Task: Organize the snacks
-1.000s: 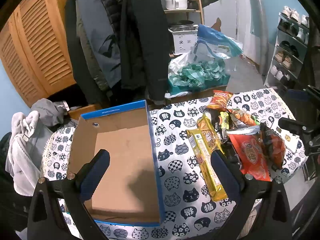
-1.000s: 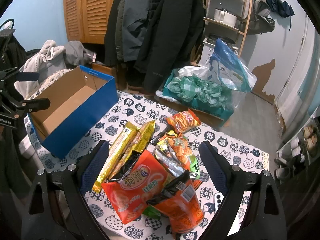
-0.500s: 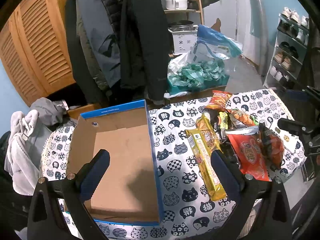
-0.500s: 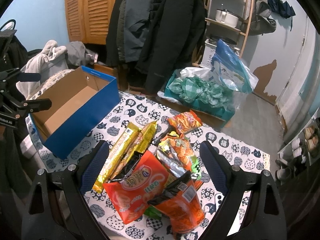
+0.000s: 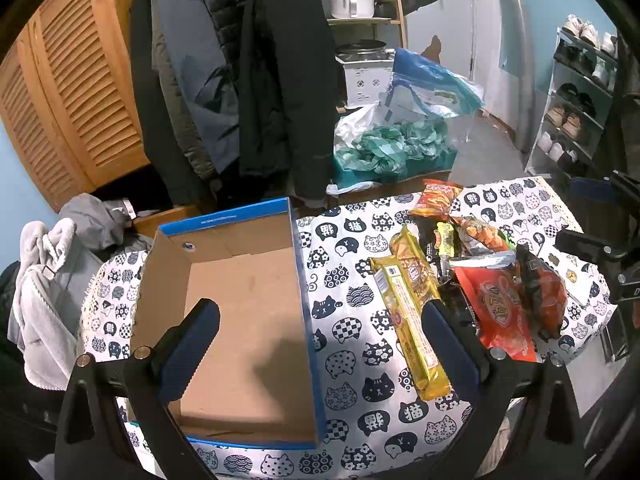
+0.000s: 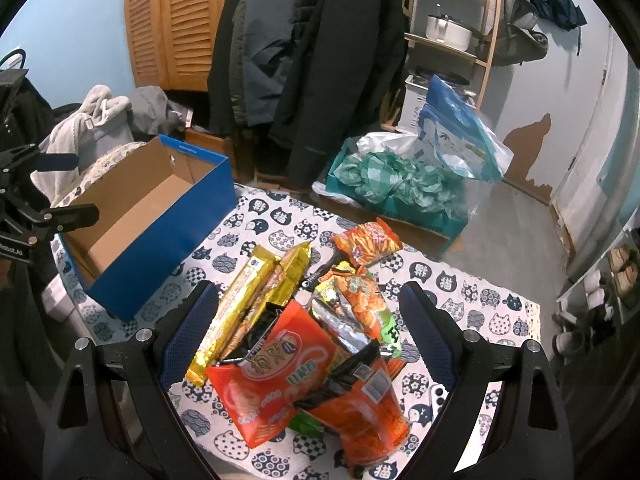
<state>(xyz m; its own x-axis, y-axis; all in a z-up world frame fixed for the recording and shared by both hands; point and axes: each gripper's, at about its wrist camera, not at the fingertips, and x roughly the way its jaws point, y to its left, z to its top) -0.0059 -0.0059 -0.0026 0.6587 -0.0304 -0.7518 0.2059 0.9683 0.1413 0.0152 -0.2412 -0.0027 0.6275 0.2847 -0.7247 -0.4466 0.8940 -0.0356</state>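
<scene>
Blue box (image 5: 240, 320) sits empty on the cat-print tablecloth (image 5: 352, 352); snack pile (image 6: 304, 332) lies just right of it, nothing packed yet. Left gripper (image 5: 320, 344) w/ jaws wide above box's right wall, right gripper (image 6: 308, 336) wide over pile, both empty. Box top open; pile nears the cloth's front edge.

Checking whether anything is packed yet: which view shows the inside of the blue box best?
The left wrist view: it looks down into the blue box, showing its bare cardboard floor. The right wrist view shows it side-on, floor partly hidden.
</scene>
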